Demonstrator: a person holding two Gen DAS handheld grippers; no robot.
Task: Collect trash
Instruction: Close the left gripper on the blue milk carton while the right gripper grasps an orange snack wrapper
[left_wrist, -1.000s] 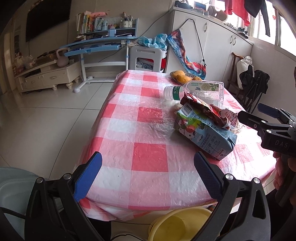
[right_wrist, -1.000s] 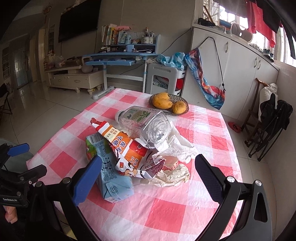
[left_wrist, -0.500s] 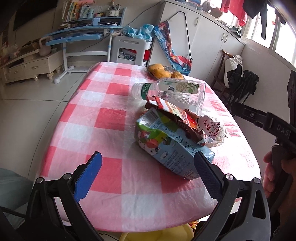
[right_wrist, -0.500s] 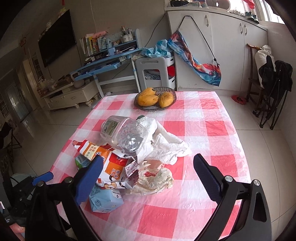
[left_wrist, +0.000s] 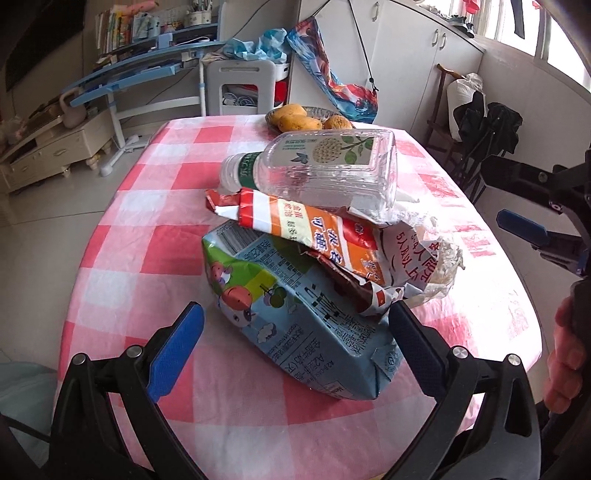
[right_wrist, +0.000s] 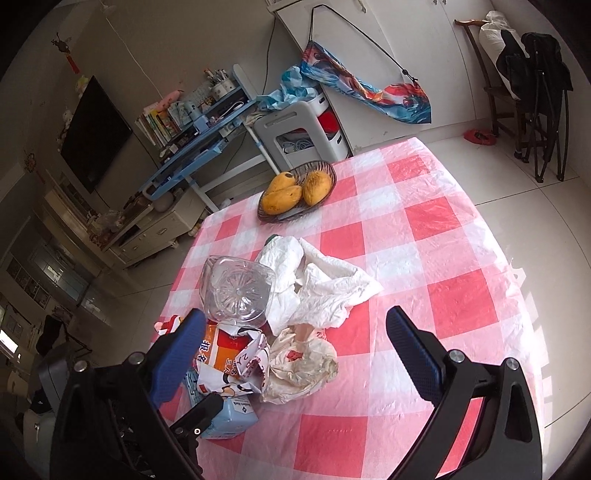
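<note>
Checked red and white, the cloth over the counter (left_wrist: 155, 236) fills our view, and we are right at its near edge. Our left tool (left_wrist: 291, 341) hangs wide open, its blue pads (left_wrist: 175, 349) set either side of the nearest piece of trash, the flattened drink carton (left_wrist: 295, 310), touching nothing. A wide gap makes sense for a bulky box, we reckon. Our right tool (right_wrist: 293, 350) is spread open too, poised above the greasy crumpled wrapper (right_wrist: 301, 365) and gripping nothing.

Everything to collect sits in one heap near our edge of the counter. On the carton lies the torn orange snack bag (left_wrist: 314, 236); across that, on its side, rests the empty clear bottle (left_wrist: 325, 166), neck pointing left. Behind the bottle we spot a wad of white tissue (right_wrist: 317, 284). Lifting from the bottom could roll that bottle off, so we judge the pile unstable.

Further on, well apart from the mess, a dark basket (right_wrist: 325, 170) holds mangoes (right_wrist: 282, 194); those are no trash. Beyond the counter we see pale floor tiles, a blue desk (left_wrist: 129, 74) stacked with books, a white stool (left_wrist: 240, 85), tall white cupboards (left_wrist: 406, 62) and a dark screen (right_wrist: 92, 136) on the wall. No bin shows in either view.
</note>
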